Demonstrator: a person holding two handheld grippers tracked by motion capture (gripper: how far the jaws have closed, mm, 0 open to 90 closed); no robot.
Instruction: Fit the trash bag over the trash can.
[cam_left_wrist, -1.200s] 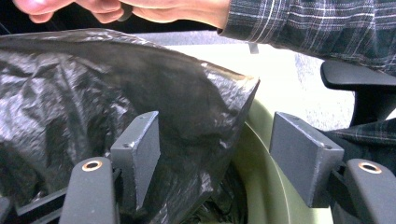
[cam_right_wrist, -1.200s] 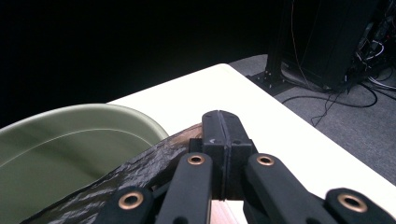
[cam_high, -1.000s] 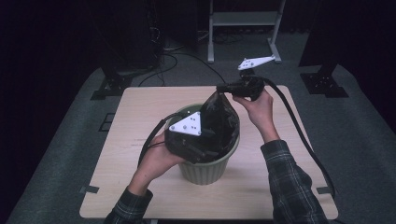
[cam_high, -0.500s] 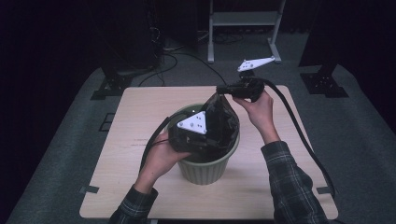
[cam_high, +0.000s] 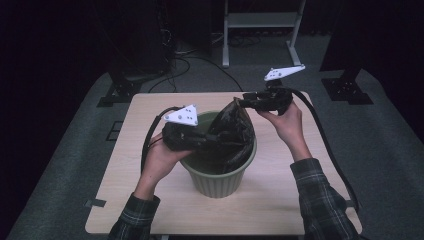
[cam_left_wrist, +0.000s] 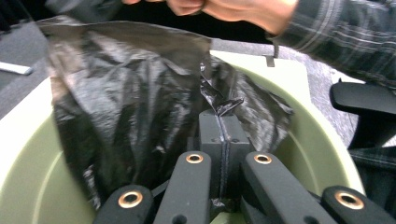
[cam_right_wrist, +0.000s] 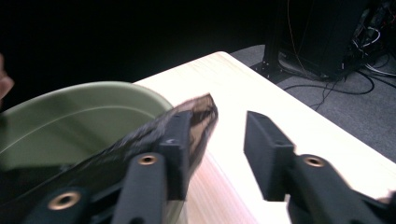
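Note:
A pale green bin (cam_high: 220, 180) stands mid-table with a black plastic bag (cam_high: 232, 130) in its mouth. My left gripper (cam_high: 212, 142) reaches in over the left rim. In the left gripper view it (cam_left_wrist: 223, 123) is shut on a pinch of the bag (cam_left_wrist: 121, 93) inside the bin (cam_left_wrist: 317, 140). My right gripper (cam_high: 245, 102) sits at the bag's raised far corner. Its jaws (cam_right_wrist: 219, 128) have just been opening and now stand apart. The bag's edge (cam_right_wrist: 196, 112) drapes against one jaw and is not pressed, just beside the bin (cam_right_wrist: 93, 116).
The wooden table (cam_high: 150, 210) has bare room left, right and in front of the bin. A metal stand (cam_high: 260, 20), dark equipment and floor cables (cam_high: 195, 60) lie beyond the far edge. Each gripper's cable trails back along the forearms.
My left gripper has drawn left toward the bin's left rim with the bag in it, spreading the film. The right hand has stayed at the bag's far corner.

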